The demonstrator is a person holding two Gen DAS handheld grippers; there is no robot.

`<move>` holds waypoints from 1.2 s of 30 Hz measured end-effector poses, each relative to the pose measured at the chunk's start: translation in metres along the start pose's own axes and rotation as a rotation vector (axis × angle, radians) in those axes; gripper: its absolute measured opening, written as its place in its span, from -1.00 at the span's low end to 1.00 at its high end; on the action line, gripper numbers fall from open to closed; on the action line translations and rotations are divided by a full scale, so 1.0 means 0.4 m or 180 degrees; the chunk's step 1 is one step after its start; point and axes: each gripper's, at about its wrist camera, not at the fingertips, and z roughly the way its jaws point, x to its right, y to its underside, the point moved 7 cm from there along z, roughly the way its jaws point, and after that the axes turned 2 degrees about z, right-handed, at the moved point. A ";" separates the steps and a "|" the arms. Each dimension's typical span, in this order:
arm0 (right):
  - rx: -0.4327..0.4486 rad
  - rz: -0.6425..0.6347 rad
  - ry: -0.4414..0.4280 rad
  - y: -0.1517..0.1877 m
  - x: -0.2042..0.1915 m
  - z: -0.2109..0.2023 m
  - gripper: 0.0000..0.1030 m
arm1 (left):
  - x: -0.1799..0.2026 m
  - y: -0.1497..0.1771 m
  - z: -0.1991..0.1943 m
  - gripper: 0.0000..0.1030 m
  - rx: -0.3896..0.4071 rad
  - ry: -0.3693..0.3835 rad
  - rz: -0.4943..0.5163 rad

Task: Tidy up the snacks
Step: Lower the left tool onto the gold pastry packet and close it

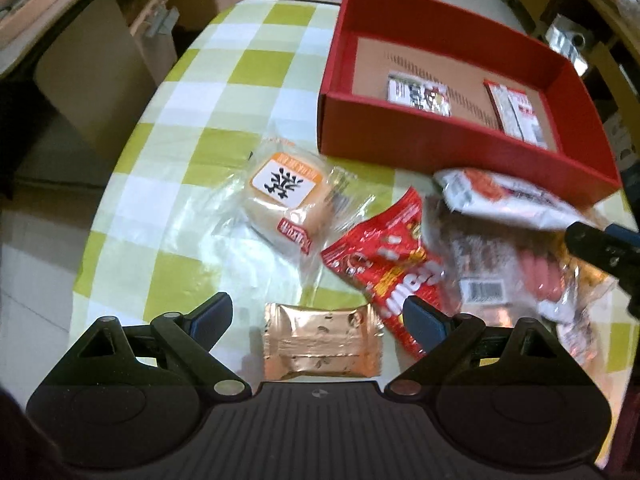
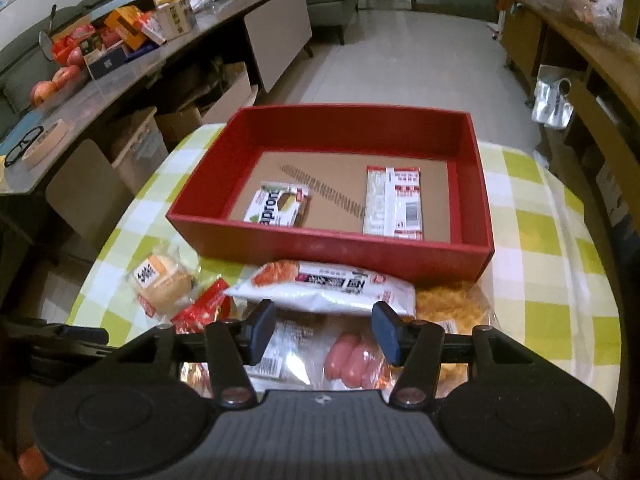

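Note:
A red box [image 2: 332, 246] [image 1: 420, 140] stands on the checked table and holds a small white-green snack pack [image 2: 278, 210] and a long white-red pack [image 2: 394, 204]. In front of it lie loose snacks: a wrapped bun [image 1: 286, 196] [image 2: 162, 282], a red bag [image 1: 384, 264], a white bag [image 2: 324, 288] [image 1: 508, 196], a sausage pack [image 2: 352, 364] and a copper foil pack [image 1: 320, 346]. My left gripper [image 1: 318, 320] is open, its fingers either side of the copper pack. My right gripper [image 2: 324, 334] is open above the sausage pack, just short of the white bag.
An orange crisp bag [image 2: 452, 308] lies right of the white bag. The table edge [image 1: 120, 184] curves away on the left. A cluttered counter [image 2: 100, 60] and cardboard boxes [image 2: 188, 120] stand to the left, shelves [image 2: 580, 60] to the right.

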 end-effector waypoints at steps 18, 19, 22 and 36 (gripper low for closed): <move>-0.0064 0.0170 -0.0120 0.009 0.044 -0.012 0.15 | 0.044 0.120 0.067 0.85 -0.0369 0.0427 0.0875; -0.0060 0.0175 -0.0139 0.010 0.042 -0.016 0.15 | 0.035 0.135 0.061 0.85 -0.0378 0.0420 0.0852; -0.0064 0.0155 -0.0192 0.017 0.035 -0.025 0.15 | 0.022 0.181 0.045 0.85 -0.0473 0.0569 0.0757; -0.0190 0.0258 -0.0117 0.056 0.081 -0.032 0.17 | 0.106 0.175 0.069 0.94 -0.0125 0.0170 0.1620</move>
